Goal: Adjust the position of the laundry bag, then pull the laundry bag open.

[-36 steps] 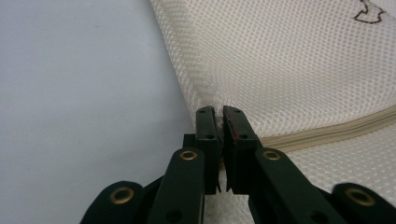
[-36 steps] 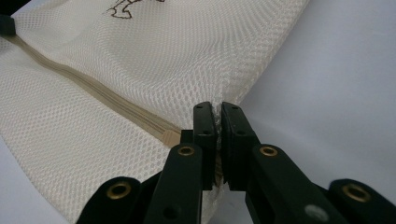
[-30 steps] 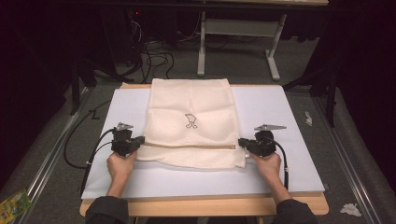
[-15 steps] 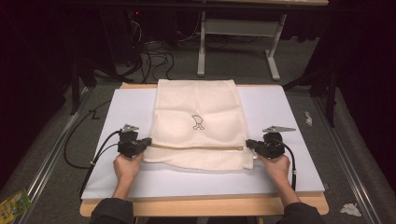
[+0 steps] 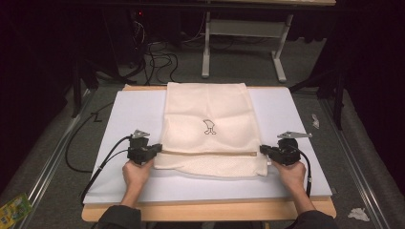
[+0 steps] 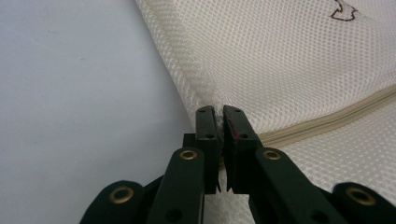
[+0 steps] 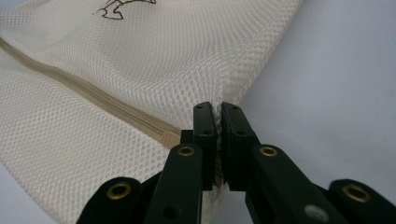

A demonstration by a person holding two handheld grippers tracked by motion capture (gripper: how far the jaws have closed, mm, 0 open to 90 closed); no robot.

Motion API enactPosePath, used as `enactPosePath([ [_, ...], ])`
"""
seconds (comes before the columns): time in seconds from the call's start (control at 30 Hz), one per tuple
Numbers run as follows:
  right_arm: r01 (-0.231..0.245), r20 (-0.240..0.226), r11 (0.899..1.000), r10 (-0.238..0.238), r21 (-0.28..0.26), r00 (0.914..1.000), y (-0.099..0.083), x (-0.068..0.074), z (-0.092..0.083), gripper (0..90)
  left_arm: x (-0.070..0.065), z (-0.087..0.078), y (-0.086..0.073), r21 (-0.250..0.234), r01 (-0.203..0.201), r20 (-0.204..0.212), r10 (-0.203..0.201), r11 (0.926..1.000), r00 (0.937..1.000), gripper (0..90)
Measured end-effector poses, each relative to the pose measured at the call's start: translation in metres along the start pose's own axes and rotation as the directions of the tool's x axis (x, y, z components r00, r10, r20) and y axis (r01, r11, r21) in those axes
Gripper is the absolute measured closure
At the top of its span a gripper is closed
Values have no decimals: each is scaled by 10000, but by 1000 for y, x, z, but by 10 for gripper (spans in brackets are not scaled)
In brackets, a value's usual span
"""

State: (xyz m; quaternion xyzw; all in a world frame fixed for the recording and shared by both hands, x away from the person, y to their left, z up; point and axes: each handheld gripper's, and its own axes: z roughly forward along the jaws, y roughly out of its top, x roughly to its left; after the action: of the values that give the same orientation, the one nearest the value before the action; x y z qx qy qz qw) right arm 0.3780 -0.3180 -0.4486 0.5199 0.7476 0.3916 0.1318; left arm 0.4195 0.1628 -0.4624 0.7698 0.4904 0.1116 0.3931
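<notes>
A cream mesh laundry bag (image 5: 208, 128) with a beige zipper (image 5: 210, 153) and a small dark emblem (image 5: 208, 127) lies flat on the white board (image 5: 296, 114). My left gripper (image 5: 156, 149) pinches the bag's left edge near the zipper end, jaws shut on the mesh (image 6: 215, 112). At the opposite side my right gripper (image 5: 264, 150) is shut on the bag's right edge (image 7: 217, 108), just beside the zipper's end (image 7: 164, 136). The bag is stretched between the two grippers. A hand holds each gripper from the near side.
The board rests on a wooden table (image 5: 200, 210). Dark cables (image 5: 157, 55) and a metal stand (image 5: 243, 47) lie on the floor beyond. Crumpled paper scraps (image 5: 357, 213) sit at the right, and a green packet (image 5: 14, 207) at the lower left.
Both grippers have moved rightward across the board, carrying the bag with them; it lies nearer the board's middle and is spread wider.
</notes>
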Motion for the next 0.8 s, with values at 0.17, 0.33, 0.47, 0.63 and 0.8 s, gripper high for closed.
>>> enactPosePath([
  [0.17, -169, 102, 9998, 168, 106, 9998, -6, -4, -2, 867, -5, 3, -3, 178, -300, -74, 302, 9994, 9995, 857],
  [0.33, -62, 191, 9995, 56, 305, 9998, -6, -2, 1, 866, -6, 1, -4, 92, -506, -154, 507, 9987, 9986, 856],
  [0.47, -123, 187, 9993, 116, 347, 9998, -6, -2, 1, 864, -6, 1, -4, 142, -478, -134, 479, 9988, 9988, 856],
  [0.63, -123, 171, 9992, 116, 388, 9998, -5, -2, 1, 861, -5, 2, -4, 153, -467, -179, 470, 9988, 9987, 855],
  [0.8, -126, 214, 9988, 116, 476, 9997, -6, -2, 3, 858, -6, 1, -6, 102, -626, -258, 629, 9980, 9977, 847],
])
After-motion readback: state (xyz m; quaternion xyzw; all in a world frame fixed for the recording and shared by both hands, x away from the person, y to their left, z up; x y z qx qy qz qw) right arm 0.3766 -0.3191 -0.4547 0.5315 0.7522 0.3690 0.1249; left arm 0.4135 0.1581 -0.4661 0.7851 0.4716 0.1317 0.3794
